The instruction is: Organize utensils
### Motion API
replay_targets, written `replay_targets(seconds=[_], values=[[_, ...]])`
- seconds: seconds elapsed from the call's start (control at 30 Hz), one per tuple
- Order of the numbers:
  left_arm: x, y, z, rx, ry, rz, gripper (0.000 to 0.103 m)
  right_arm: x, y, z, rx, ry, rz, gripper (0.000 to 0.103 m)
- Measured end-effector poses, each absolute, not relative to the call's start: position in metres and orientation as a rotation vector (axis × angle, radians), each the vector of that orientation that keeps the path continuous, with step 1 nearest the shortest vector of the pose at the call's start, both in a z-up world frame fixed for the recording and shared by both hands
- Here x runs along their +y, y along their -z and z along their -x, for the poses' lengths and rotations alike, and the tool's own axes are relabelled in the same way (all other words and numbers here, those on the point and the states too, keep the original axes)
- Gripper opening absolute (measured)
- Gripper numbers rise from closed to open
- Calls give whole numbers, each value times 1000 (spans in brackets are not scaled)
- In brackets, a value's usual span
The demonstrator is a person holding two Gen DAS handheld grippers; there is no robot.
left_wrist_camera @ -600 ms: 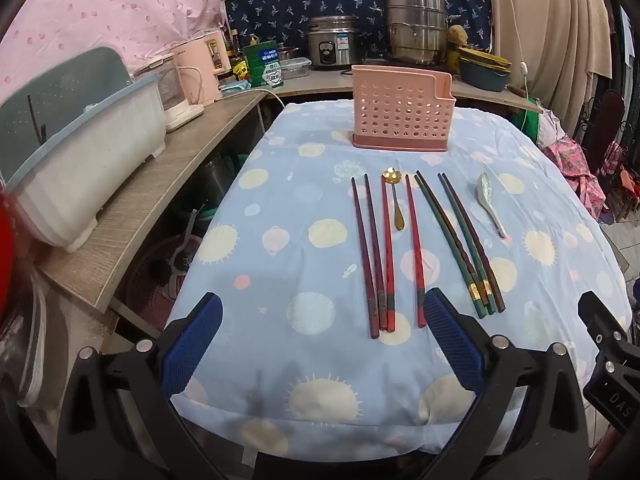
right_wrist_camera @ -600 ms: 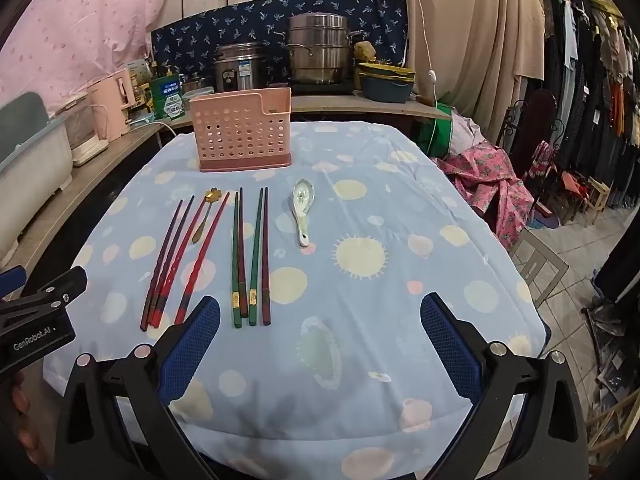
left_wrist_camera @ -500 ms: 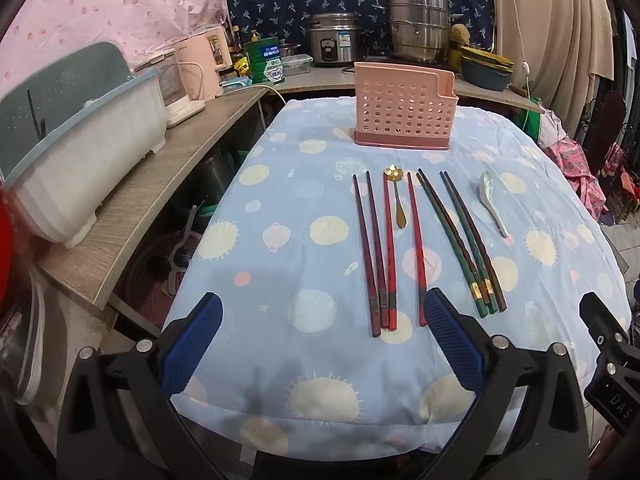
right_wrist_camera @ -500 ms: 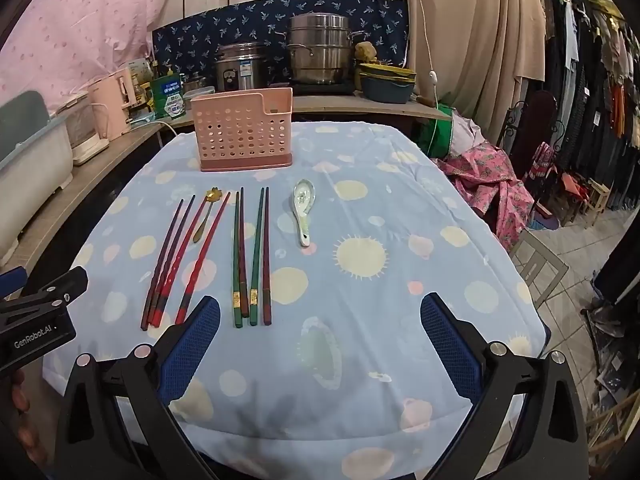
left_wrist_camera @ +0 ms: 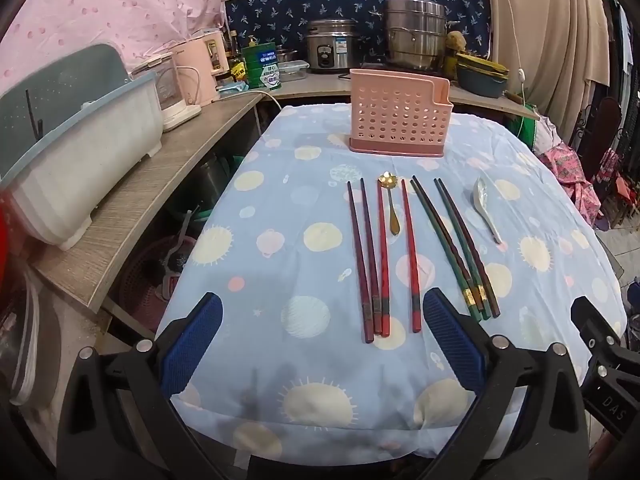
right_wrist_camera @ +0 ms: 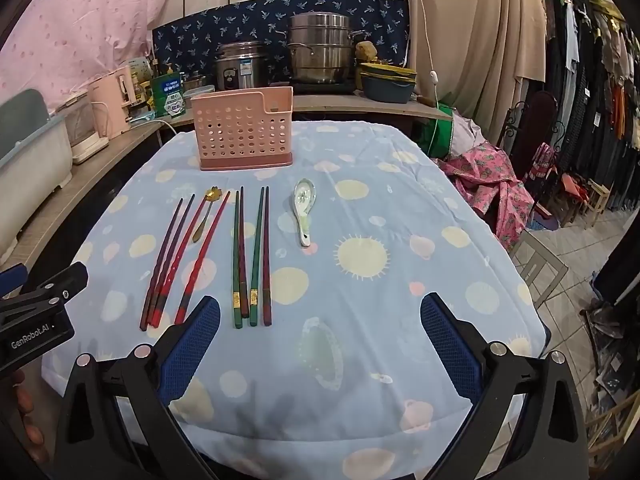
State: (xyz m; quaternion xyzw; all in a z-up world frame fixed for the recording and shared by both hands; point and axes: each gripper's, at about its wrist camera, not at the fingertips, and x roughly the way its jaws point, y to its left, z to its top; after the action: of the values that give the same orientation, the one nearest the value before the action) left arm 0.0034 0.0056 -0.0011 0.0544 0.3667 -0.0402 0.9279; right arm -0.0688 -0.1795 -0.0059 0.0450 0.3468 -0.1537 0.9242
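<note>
**While both grippers wait, nothing is sorted yet**

From the left wrist: the left gripper [left_wrist_camera: 320, 344] has its jaws wide apart, holding nothing. In front of the pink holder [left_wrist_camera: 398, 114] lie the red chopsticks [left_wrist_camera: 376, 256], gold spoon [left_wrist_camera: 392, 204], green chopsticks [left_wrist_camera: 456, 244] and white spoon [left_wrist_camera: 485, 208].

From the right wrist: the right gripper [right_wrist_camera: 320, 344] is also spread and unloaded, well short of the holder. Every utensil remains to be moved, I judge.

"GenRobot.AI" stands in white on the black body of the left gripper [right_wrist_camera: 36, 334], seen at the left edge of the right wrist view. "DAS" shows on the black body of the right gripper [left_wrist_camera: 612, 408], low to the right of the left gripper's fingers. The labels on the green tin [left_wrist_camera: 262, 67] and the cooker [left_wrist_camera: 332, 50] far ahead are too small to read.
</note>
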Motion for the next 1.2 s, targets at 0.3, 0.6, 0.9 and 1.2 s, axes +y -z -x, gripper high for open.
replay_targets(seconds=[0.3,0.6,0.9,1.2], values=[[5,0,-3,746,75,-116,96,-179,5,69,711,314,-91,96],[3,3,-3,754,71,-131,96,-179,6,70,710,314,-93,96],[3,5,-4,764,71,-134,96,-179,6,70,710,313,-96,96],[3,6,-4,770,77,-136,96,-178,6,68,711,312,-98,96]])
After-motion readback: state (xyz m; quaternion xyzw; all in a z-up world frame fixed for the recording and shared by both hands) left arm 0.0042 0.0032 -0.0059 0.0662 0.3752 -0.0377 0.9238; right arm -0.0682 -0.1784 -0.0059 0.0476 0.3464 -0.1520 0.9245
